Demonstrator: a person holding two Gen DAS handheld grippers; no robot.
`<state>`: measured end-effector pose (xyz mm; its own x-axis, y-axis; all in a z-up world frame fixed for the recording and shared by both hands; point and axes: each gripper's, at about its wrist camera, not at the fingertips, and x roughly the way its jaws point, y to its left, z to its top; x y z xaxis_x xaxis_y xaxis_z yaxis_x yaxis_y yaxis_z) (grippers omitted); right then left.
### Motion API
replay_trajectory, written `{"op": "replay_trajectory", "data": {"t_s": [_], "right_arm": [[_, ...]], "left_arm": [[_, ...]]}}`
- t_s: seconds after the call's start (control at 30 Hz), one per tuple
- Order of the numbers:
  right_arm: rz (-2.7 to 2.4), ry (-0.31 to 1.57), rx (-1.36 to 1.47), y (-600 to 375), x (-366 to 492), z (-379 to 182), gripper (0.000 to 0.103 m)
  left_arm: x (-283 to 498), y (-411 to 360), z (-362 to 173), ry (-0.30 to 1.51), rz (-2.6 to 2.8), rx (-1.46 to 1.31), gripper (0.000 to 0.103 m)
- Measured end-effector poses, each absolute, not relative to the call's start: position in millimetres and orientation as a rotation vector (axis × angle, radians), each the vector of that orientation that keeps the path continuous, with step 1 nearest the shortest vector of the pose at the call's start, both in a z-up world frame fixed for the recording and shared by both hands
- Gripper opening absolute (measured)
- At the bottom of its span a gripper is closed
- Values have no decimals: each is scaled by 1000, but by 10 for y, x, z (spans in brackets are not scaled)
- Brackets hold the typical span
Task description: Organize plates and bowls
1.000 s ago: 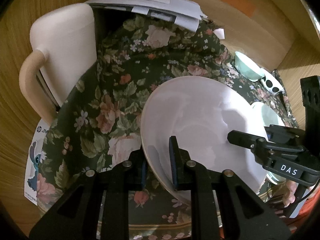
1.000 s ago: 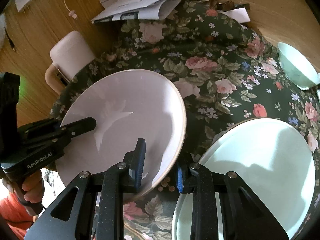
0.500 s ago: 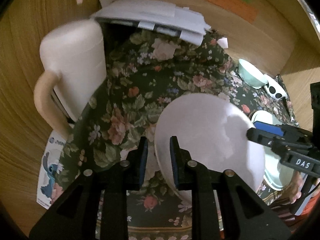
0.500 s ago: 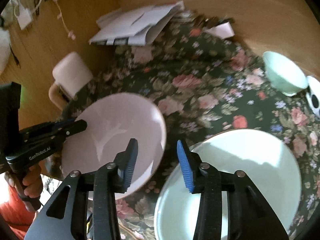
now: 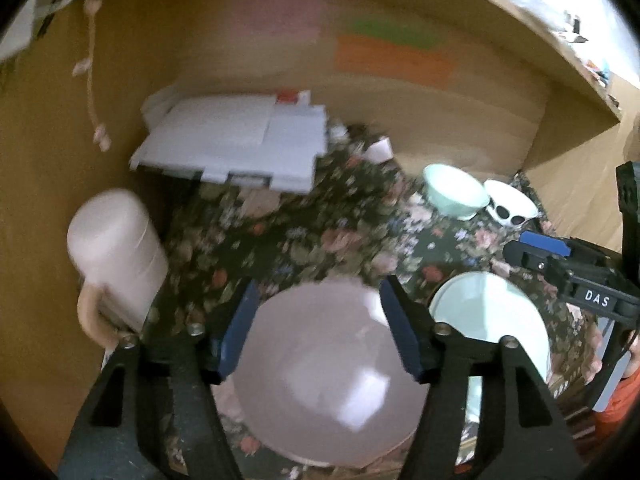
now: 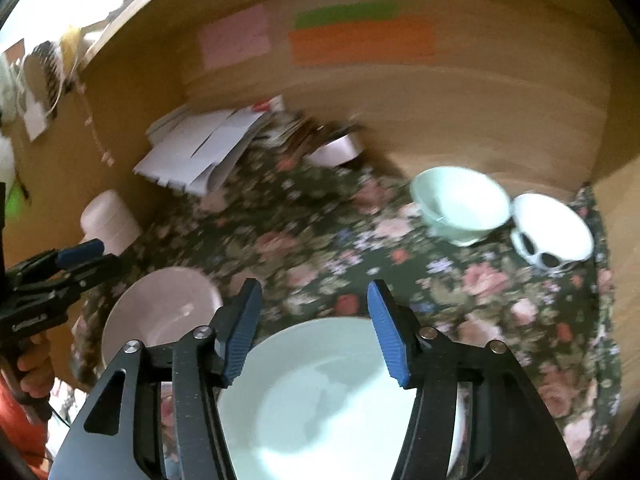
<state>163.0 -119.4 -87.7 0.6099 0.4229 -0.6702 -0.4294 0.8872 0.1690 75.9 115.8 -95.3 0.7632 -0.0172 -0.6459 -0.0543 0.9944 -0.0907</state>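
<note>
Grippers both spread and empty: left gripper (image 5: pixel 316 328) over pink plate (image 5: pixel 332 376) at lower centre, right gripper (image 6: pixel 316 332) over mint plate (image 6: pixel 340 408); glazed, likely slippery, breakable, so pinch at rim.

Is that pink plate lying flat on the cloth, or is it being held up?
Lying flat, it seems. The pink plate rests face up on the floral cloth, and the left gripper hangs open above it, jaws wide, touching nothing.
</note>
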Motion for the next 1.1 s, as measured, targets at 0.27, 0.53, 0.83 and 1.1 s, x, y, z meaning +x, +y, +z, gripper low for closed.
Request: {"op": "replay_trajectory", "data": {"t_s": [0.27,0.53,0.83,1.1], "right_arm": [[406,725,-2,-1579,1843,-700,55],[333,735,-3,-1869,2245,-794,55],[269,828,55,-2092,2841,-1165,55],[227,907,91,-2111,3296,-1545,54]], "left_arm": [[1119,776,-739,685,-36,-81,70],[1563,454,-645,671,-66,-50,80],[2122,127,-753,714,-103,12,82],[2579,54,-976,769,-120,7,82]]}}
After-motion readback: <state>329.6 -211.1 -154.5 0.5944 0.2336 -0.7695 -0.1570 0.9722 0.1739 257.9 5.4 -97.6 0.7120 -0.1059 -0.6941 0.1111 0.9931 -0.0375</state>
